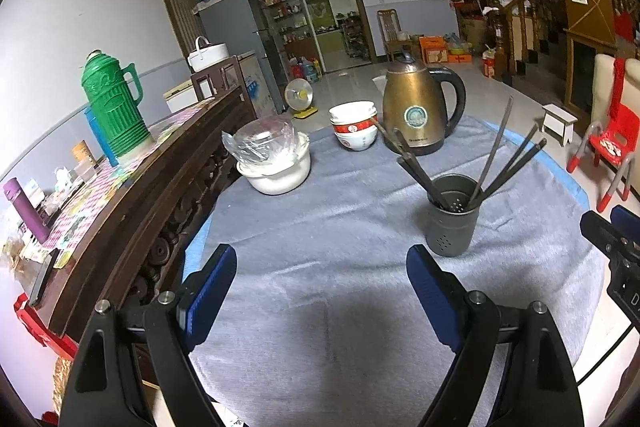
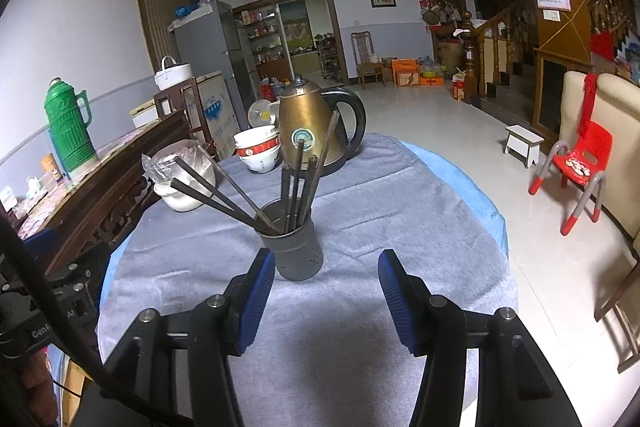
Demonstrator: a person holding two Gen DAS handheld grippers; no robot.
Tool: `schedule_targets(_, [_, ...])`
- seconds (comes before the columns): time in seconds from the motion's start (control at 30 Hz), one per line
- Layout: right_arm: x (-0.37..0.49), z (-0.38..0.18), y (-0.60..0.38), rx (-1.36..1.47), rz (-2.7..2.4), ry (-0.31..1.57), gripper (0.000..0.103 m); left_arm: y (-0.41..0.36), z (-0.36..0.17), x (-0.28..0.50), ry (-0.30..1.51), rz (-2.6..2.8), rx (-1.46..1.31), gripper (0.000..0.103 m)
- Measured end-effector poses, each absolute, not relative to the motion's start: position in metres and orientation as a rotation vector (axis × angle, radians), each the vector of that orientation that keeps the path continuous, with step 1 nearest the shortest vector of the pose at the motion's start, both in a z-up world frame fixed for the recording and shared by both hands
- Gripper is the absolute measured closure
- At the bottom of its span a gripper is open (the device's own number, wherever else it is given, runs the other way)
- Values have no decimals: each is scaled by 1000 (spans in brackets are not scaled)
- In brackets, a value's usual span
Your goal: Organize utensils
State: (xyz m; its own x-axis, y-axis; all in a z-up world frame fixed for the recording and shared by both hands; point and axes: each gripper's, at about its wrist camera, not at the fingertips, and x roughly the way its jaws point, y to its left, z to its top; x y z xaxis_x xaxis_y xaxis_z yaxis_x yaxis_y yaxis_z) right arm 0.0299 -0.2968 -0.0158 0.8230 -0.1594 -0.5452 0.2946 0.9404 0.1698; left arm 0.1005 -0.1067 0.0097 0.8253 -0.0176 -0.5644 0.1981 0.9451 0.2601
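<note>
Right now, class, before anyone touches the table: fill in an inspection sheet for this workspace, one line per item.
Surface: round table under a grey cloth, blue layer showing at its edge.
Job's things: dark chopsticks standing fanned in a grey perforated holder; none lying on the cloth.
Clutter: bronze kettle, stacked bowls, white pot with plastic-wrapped bowl.
Grippers: left gripper open, empty; right gripper open, empty, just short of the holder.
Cables: a thin black cable beside the right gripper's body.
Surroundings: sideboard with green thermos; red child's chair; white stool.
</note>
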Motion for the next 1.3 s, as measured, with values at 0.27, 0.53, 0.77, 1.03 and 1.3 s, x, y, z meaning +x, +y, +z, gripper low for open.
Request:
schedule_targets(0.27, [30, -7, -282, 225, -224, 545, 45, -88, 18, 103, 577, -97, 281, 16])
schedule_targets(0.53, [32, 0, -266, 194, -206, 542, 45, -66, 28, 99, 552, -81, 238, 16])
schedule_targets(0.77, [36, 3, -247, 173, -185, 547, 45, -46, 33, 97, 542, -63, 198, 16])
schedule_targets(1.03, [39, 3, -225, 147, -161, 560, 45, -22, 34, 92, 536, -42, 157, 16])
schedule_targets(1.3, [37, 4, -215, 149, -165, 555, 45, -2, 31, 89, 540, -24, 124, 16])
